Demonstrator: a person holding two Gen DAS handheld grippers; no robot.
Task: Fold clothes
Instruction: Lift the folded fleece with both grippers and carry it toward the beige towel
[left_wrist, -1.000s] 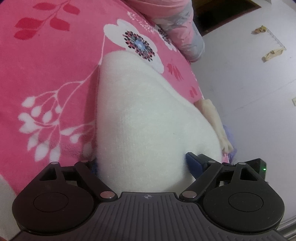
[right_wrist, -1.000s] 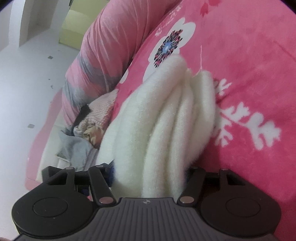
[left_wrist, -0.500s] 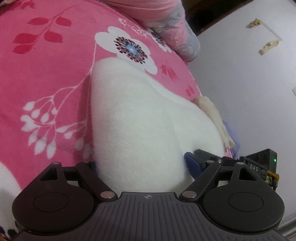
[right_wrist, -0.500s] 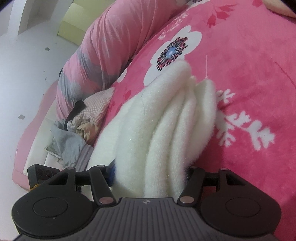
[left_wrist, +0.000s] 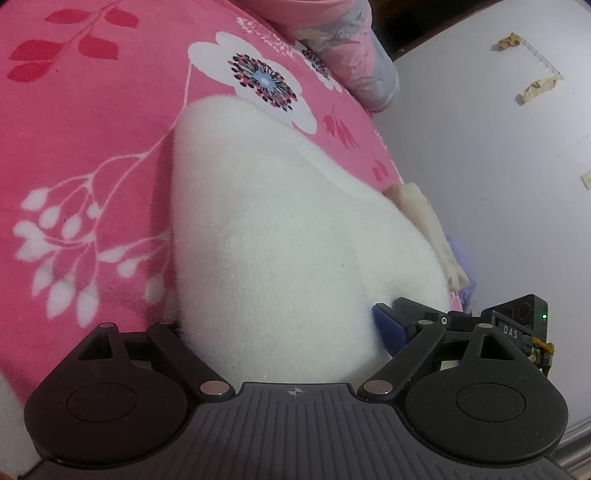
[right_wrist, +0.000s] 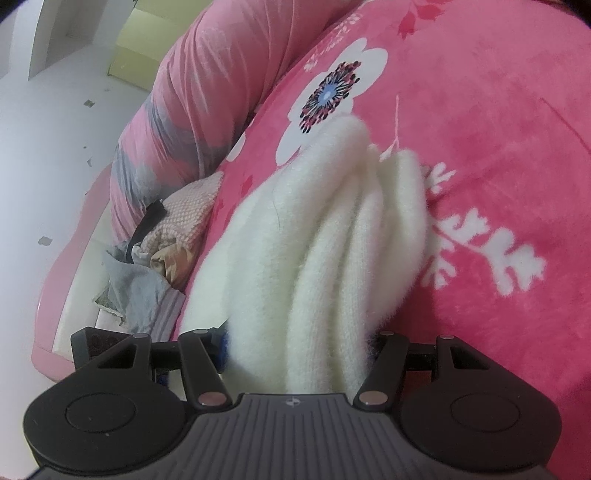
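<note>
A thick white fluffy garment (left_wrist: 288, 229), folded into several layers (right_wrist: 332, 251), lies on the pink flowered blanket (left_wrist: 92, 140). My left gripper (left_wrist: 280, 317) grips its near end across the full width. The blue right pad (left_wrist: 388, 328) touches the fleece, the left pad is hidden behind it, and the jaws are opening slightly. My right gripper (right_wrist: 299, 336) is shut on the stacked folds at the same end. Fleece hides both its fingertips. The two grippers stand side by side, the right gripper's body (left_wrist: 517, 325) showing in the left wrist view.
A rolled pink and grey quilt (right_wrist: 192, 122) lies along the bed's far side. Next to the garment sits a heap of other clothes (right_wrist: 159, 258), beige knit and grey. The bed's edge and a white floor (left_wrist: 498, 166) with scraps lie beyond.
Almost nothing has changed. Both grippers stay on the white garment, and the right gripper's body shows a little more in the left wrist view.
</note>
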